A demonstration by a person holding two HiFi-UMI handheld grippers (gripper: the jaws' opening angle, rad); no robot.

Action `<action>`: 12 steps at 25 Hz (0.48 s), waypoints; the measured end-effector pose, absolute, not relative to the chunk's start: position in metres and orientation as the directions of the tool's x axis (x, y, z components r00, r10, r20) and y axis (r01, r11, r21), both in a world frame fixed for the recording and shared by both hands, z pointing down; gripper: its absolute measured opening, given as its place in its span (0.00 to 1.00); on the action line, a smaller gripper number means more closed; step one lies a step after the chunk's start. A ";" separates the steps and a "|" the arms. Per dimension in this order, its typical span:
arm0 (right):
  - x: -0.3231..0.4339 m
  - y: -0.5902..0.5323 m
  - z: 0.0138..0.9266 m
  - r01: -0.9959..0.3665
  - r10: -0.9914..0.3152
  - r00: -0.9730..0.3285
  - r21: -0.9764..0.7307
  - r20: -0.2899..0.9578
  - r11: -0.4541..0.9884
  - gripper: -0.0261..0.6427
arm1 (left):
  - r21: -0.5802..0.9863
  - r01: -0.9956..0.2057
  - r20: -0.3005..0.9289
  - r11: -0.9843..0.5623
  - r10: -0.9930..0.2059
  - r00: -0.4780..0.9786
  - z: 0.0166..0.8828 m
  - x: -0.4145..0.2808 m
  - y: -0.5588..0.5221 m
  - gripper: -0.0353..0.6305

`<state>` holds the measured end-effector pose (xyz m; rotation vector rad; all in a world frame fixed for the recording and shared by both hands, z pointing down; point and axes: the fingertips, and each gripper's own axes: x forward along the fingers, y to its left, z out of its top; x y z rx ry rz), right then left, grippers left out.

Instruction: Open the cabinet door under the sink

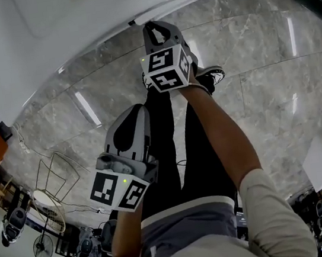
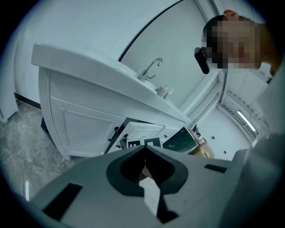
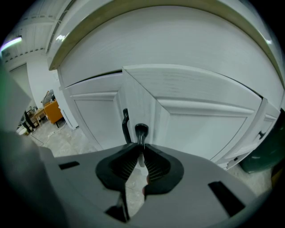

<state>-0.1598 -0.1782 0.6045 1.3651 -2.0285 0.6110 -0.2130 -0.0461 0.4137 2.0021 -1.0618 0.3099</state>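
Grey marble floor (image 1: 257, 50) carries the white sink cabinet (image 2: 80, 129) and a wire frame (image 1: 57, 176).

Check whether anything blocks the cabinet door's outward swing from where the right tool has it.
Nothing visible does. The right tool is shut on the black handle, the door stands ajar, and the floor before it looks bare. Only the person's shoe stands near; it may have to step back.

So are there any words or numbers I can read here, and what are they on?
None to read.
The marker cube on the left gripper and the one on the right gripper show only black-and-white squares, no letters.
The cabinet door and its handle, held by the right gripper, bear no print.
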 end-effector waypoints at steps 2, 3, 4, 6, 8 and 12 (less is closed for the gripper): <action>-0.160 -0.176 0.605 -0.928 -0.650 -0.283 -0.030 0.706 0.372 0.12 | 0.552 -0.778 0.553 -0.299 -0.568 0.610 0.415 -0.213 -0.046 0.05; -0.159 -0.174 0.605 -0.926 -0.649 -0.285 -0.028 0.705 0.376 0.12 | 0.549 -0.780 0.555 -0.300 -0.566 0.609 0.416 -0.213 -0.045 0.05; -0.159 -0.173 0.605 -0.925 -0.649 -0.287 -0.027 0.704 0.379 0.12 | 0.546 -0.782 0.558 -0.301 -0.565 0.608 0.416 -0.214 -0.045 0.05; -0.158 -0.170 0.604 -0.924 -0.648 -0.292 -0.032 0.704 0.382 0.12 | 0.542 -0.784 0.561 -0.301 -0.564 0.605 0.416 -0.214 -0.044 0.05; -0.157 -0.166 0.604 -0.922 -0.644 -0.299 -0.038 0.705 0.386 0.12 | 0.541 -0.787 0.563 -0.298 -0.567 0.602 0.416 -0.216 -0.042 0.05; -0.155 -0.159 0.605 -0.911 -0.635 -0.319 -0.044 0.704 0.410 0.12 | 0.543 -0.786 0.563 -0.297 -0.565 0.603 0.415 -0.214 -0.039 0.05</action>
